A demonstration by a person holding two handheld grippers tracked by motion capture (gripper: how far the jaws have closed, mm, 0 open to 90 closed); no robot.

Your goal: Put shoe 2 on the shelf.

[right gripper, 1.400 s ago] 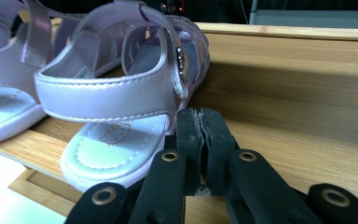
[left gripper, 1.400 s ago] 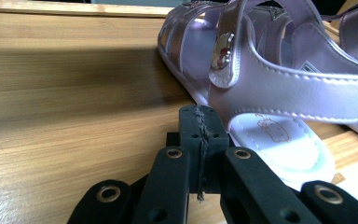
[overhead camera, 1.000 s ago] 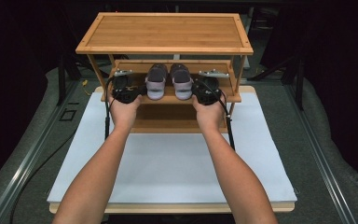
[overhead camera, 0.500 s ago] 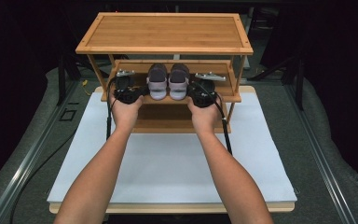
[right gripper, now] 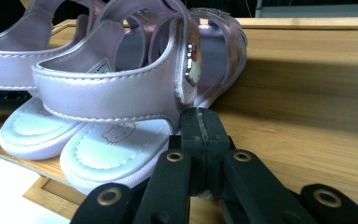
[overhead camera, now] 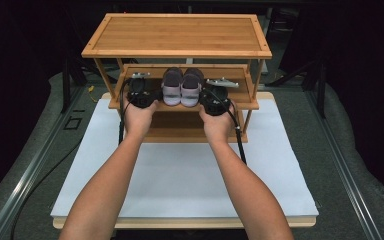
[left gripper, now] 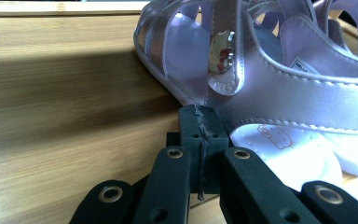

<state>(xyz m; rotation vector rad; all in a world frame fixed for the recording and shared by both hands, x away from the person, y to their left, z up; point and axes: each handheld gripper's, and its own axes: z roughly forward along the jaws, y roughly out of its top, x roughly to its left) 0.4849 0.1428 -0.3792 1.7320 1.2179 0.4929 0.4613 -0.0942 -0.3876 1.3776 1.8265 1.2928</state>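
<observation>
Both sandals (overhead camera: 182, 87) stand on the rack's middle shelf (overhead camera: 240, 102), long axes front-to-back, between the left tongs (overhead camera: 141, 95) and right tongs (overhead camera: 214, 102). Each appears closed and empty, pressing a sandal's outer side.

A white worktop (overhead camera: 180, 185) carries a bamboo shoe rack (overhead camera: 177, 35) with three levels. The top shelf (overhead camera: 180, 32) of the rack is bare wood with a raised rim. On the middle shelf (overhead camera: 245, 102) stand two lilac sandals (overhead camera: 181, 87), side by side and touching each other, with their heels toward the person and slightly over the front edge. On the same shelf, a small grey metal part (overhead camera: 139, 75) lies at the back left and another grey metal part (overhead camera: 222, 81) at the back right. The bottom shelf (overhead camera: 180, 131) rests directly on the worktop.
</observation>
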